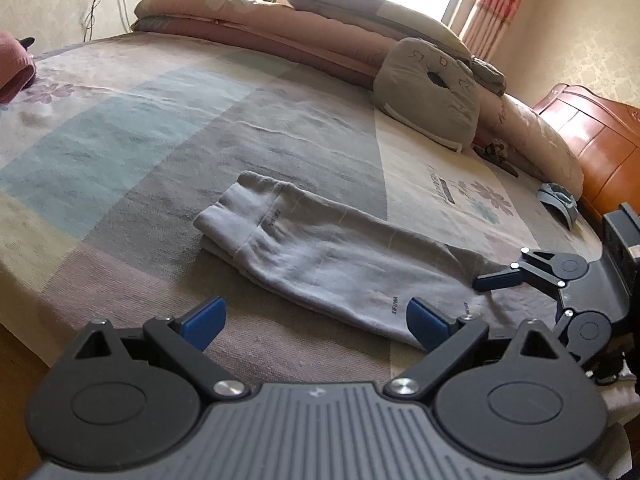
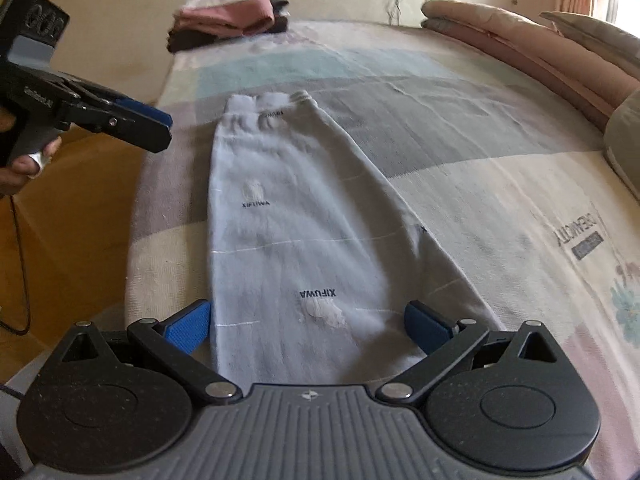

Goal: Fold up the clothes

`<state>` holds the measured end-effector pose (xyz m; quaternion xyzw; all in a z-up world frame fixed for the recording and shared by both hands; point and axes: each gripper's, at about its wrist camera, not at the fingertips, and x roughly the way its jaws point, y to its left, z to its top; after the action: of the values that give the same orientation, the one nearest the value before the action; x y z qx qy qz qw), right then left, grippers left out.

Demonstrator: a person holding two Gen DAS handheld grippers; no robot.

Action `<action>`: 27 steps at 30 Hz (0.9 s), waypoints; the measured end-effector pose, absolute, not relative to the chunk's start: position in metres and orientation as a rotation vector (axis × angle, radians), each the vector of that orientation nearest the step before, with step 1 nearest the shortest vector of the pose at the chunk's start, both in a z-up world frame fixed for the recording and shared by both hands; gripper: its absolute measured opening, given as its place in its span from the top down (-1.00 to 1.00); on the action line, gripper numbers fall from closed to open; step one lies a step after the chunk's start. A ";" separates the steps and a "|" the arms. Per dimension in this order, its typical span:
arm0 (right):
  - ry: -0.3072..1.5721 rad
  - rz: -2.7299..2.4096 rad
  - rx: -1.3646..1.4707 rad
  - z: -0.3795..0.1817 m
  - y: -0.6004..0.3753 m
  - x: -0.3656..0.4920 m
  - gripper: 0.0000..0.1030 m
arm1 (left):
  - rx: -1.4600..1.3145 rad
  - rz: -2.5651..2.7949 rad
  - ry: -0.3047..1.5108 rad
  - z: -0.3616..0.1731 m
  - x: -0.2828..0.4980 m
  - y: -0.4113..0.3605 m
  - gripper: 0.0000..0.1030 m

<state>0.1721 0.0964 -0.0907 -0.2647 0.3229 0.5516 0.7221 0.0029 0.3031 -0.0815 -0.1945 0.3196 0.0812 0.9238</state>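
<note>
Light grey sweatpants (image 1: pixel 340 256) printed "XIFUWA" lie flat on the patchwork bed cover (image 1: pixel 160 128), folded lengthwise with one leg on the other. In the left wrist view the cuffs point left and far. My left gripper (image 1: pixel 316 322) is open, hovering near the bed's front edge beside the trousers' long side, holding nothing. In the right wrist view the sweatpants (image 2: pixel 296 220) run straight away from me. My right gripper (image 2: pixel 307 326) is open and straddles their near, wide end, not closed on the cloth. A finger (image 2: pixel 144 114) of the left gripper shows at upper left, held by a hand (image 2: pixel 20 168).
A stack of folded pink and dark clothes (image 2: pixel 228 20) sits at the bed's far corner. Folded quilts (image 1: pixel 248 16), a grey cushion (image 1: pixel 428 92) and a small grey item (image 1: pixel 560 200) lie by the wooden headboard (image 1: pixel 592 136). Wooden floor (image 2: pixel 80 220) lies beyond the bed's left edge.
</note>
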 end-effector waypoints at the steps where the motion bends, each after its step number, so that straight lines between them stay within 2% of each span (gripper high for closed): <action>1: 0.713 1.198 -0.592 -0.088 0.100 0.169 -1.00 | -0.408 0.174 0.656 -0.081 0.002 0.304 -0.87; 11: 0.469 1.158 -0.788 -0.072 0.147 0.116 -1.00 | -0.652 0.154 0.612 -0.079 -0.006 0.332 -0.87; 21: 0.464 1.186 -0.832 -0.073 0.142 0.096 -1.00 | -1.069 0.110 0.587 -0.119 0.027 0.381 -0.87; 27: 0.454 1.179 -0.825 -0.069 0.146 0.098 -1.00 | -1.120 0.131 0.577 -0.123 0.040 0.385 -0.91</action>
<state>0.0983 0.1457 -0.0687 -0.3745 0.2062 0.5350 0.7287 0.0397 0.3852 -0.1228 -0.5232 0.2697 0.0612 0.8061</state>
